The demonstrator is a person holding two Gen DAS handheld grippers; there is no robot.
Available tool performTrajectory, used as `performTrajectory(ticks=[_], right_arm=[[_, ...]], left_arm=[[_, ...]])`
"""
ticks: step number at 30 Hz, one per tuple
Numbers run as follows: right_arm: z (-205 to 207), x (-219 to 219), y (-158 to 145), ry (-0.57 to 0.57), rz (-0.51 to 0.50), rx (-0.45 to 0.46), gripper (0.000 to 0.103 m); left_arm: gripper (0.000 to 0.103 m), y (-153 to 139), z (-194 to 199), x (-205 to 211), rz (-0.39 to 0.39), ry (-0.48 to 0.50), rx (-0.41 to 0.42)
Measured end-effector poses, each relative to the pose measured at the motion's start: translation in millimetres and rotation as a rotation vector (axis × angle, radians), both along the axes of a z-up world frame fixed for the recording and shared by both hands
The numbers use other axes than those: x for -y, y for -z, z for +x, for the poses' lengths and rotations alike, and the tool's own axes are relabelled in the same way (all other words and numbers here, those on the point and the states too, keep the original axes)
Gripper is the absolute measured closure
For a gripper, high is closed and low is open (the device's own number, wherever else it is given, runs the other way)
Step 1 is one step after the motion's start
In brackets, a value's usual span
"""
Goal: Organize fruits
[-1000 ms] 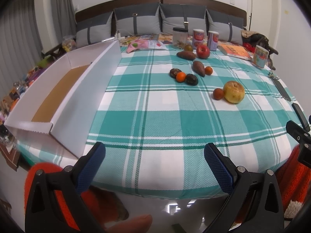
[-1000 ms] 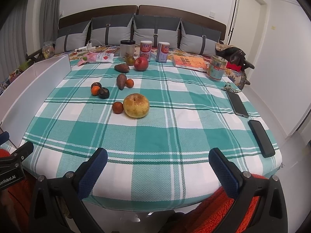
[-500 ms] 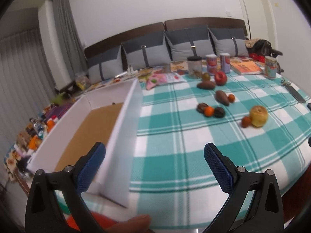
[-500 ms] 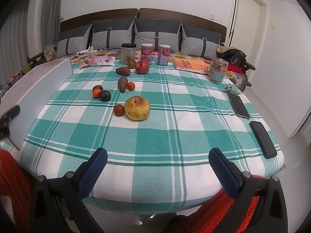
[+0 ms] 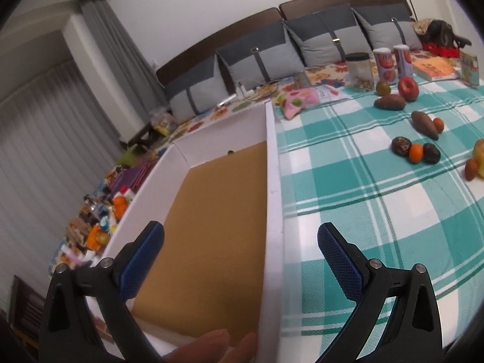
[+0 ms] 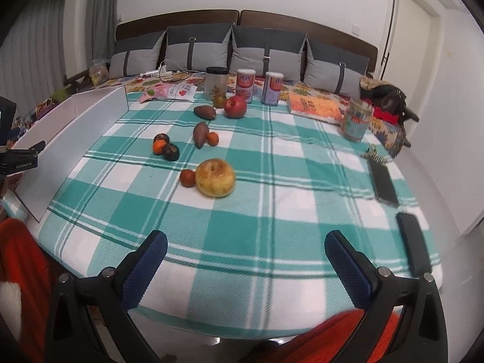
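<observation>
My left gripper [image 5: 240,260] has swung off the fruit in the last second and now hangs over the near end of the white box [image 5: 273,187], jaws wide apart and holding nothing, one to each side of the box's right wall. A fingertip shows at the bottom edge of that view; whose grip it belongs to I cannot say for sure. The box's brown floor is bare as far as I can see. My right gripper [image 6: 246,261] has barely shifted: jaws open and empty, short of the bench's [image 6: 242,230] near edge. Right of the box, all the fruit lies loose on the checked cloth: the big yellow apple [image 6: 214,177] with a small reddish fruit [image 6: 188,178] touching it, beyond them the dark-and-orange cluster [image 6: 165,147], farther still the red apple [image 6: 235,106]. Sorting has not begun, by my reading; the left hand looks set to steady the box.
</observation>
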State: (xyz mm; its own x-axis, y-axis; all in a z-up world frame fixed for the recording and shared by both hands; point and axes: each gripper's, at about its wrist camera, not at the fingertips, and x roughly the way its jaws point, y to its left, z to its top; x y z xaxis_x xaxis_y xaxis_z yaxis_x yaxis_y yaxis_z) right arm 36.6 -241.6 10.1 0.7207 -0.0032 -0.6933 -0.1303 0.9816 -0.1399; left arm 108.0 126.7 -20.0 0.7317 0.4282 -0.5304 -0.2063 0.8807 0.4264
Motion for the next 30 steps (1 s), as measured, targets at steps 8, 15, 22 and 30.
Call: performTrajectory(ticks=[8,15,22,30], right_arm=[[-8,8,-19,-0.019,-0.018,0.086,0.0],[-13,-3,4,0.04,0.081,0.185,0.0],[-24,4,24,-0.006,0.11,0.193,0.0],[-24,16,25,0.0,0.179,0.207,0.0]], left_arm=[[0.001,-3,-15,6,-0.057,-0.056,-0.007],[0.001,-9,-19,10,-0.043,-0.118,0.011],[0.001,-74,-58,28,-0.227,-0.064,0.154],[0.001,-37,-66,117,-0.315,0.124,0.028]])
